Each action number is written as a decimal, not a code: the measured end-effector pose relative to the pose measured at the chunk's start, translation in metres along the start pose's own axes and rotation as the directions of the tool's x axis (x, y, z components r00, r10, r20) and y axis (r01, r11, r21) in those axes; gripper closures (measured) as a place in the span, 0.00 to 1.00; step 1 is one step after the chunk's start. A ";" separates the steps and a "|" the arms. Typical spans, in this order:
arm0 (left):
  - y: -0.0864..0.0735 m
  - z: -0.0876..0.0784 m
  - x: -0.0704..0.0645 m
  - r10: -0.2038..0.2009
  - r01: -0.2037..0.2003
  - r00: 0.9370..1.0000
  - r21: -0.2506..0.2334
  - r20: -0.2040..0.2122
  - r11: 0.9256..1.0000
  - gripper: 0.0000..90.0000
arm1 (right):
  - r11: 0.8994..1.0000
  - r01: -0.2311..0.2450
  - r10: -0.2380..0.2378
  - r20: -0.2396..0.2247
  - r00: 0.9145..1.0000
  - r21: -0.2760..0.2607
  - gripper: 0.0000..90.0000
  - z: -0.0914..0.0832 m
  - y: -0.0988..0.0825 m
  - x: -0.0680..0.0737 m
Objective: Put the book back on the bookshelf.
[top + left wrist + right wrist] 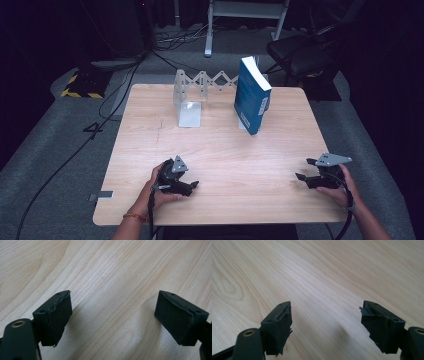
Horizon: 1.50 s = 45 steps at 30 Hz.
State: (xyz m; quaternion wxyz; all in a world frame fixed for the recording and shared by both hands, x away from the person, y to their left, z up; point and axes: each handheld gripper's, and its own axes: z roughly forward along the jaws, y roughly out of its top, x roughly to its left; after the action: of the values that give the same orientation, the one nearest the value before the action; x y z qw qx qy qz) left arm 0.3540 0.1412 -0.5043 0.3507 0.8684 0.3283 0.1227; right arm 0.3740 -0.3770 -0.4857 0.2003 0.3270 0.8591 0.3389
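Left claw (192,185) at near-left of the wooden surface (220,150), gripped in the left hand (159,192), lying low against the wood, tips pointing right. In the left gripper view, left claw (112,315) with jaws set wide apart, black pads (58,315) worn at the edges, nothing but bare grain between them, nothing held. Further back, left of centre: a metal bookend (186,102) standing upright on its flat foot, joined by a zigzag lattice (210,79) running right along the far edge. Right of centre, toward the back: a blue book (251,95) standing on end, leaning slightly, its lower edge on the surface, just beside the lattice's right end; contact between book and lattice not discernible. Well apart from both claws. Near-right edge: right claw (303,169) in the right hand (340,187), grey three-cornered plate (332,159) on top, tips pointing left toward the middle. In the right gripper view, right claw (325,320) gaping wide, pads (280,325) frayed, empty, only wood grain between. Beyond the surface: grey carpet, black cables (100,110) trailing left, a dark chair (300,52) at back right.
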 end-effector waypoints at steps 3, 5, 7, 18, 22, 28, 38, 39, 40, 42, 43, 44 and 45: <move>0.000 0.000 0.000 0.000 0.000 1.000 0.000 0.000 1.000 0.17 | 0.999 -0.035 0.035 -0.001 0.999 -0.006 0.27 -0.004 -0.013 -0.003; 0.000 0.000 0.000 0.000 0.000 1.000 0.000 0.000 1.000 0.17 | 0.998 -0.065 0.065 0.000 0.998 -0.020 0.26 -0.007 -0.022 -0.004; 0.000 0.000 0.000 0.000 0.000 1.000 0.000 0.000 1.000 0.17 | 0.995 -0.098 0.098 -0.012 0.995 -0.025 0.27 -0.010 -0.030 -0.006; 0.000 0.000 0.000 0.001 -0.001 1.000 0.001 0.000 1.000 0.17 | 0.990 -0.137 0.136 -0.031 0.990 -0.034 0.27 -0.015 -0.042 -0.006; 0.000 0.000 0.000 -0.003 0.003 1.000 0.000 -0.001 1.000 0.17 | 0.990 -0.138 0.137 -0.031 0.990 -0.034 0.27 -0.015 -0.042 -0.006; 0.000 0.000 0.000 -0.001 0.001 1.000 0.000 -0.004 1.000 0.17 | 0.988 -0.150 0.150 -0.021 0.989 -0.033 0.27 -0.015 -0.041 -0.007; 0.000 0.000 0.000 -0.002 0.002 1.000 0.000 -0.001 1.000 0.17 | 0.988 -0.152 0.152 -0.016 0.988 -0.033 0.27 -0.015 -0.041 -0.007; 0.000 0.000 0.000 0.000 0.000 1.000 0.001 -0.002 1.000 0.17 | 0.988 -0.151 0.151 -0.016 0.988 -0.033 0.27 -0.015 -0.041 -0.007; 0.000 0.000 0.000 -0.001 0.001 1.000 0.000 -0.002 1.000 0.17 | 0.988 -0.154 0.153 -0.014 0.988 -0.032 0.26 -0.014 -0.041 -0.007; 0.000 0.000 0.000 0.000 0.000 1.000 0.001 -0.002 1.000 0.17 | 0.987 -0.159 0.159 -0.007 0.987 -0.029 0.25 -0.014 -0.041 -0.007; 0.000 0.000 0.000 -0.001 0.001 1.000 0.001 -0.002 1.000 0.17 | 0.987 -0.160 0.160 -0.006 0.987 -0.029 0.25 -0.014 -0.041 -0.007; 0.000 0.000 0.000 -0.001 0.001 1.000 0.001 -0.002 1.000 0.17 | 0.987 -0.160 0.159 -0.006 0.987 -0.029 0.25 -0.014 -0.041 -0.007; 0.000 0.000 0.000 -0.001 0.001 1.000 0.000 -0.002 1.000 0.17 | 0.987 -0.160 0.160 -0.005 0.987 -0.029 0.25 -0.014 -0.041 -0.007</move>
State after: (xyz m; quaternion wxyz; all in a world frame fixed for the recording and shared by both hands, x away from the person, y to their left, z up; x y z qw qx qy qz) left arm 0.3539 0.1412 -0.5043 0.3503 0.8682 0.3291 0.1232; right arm 0.3539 -0.4107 -0.5041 0.1758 0.3916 0.8252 0.3671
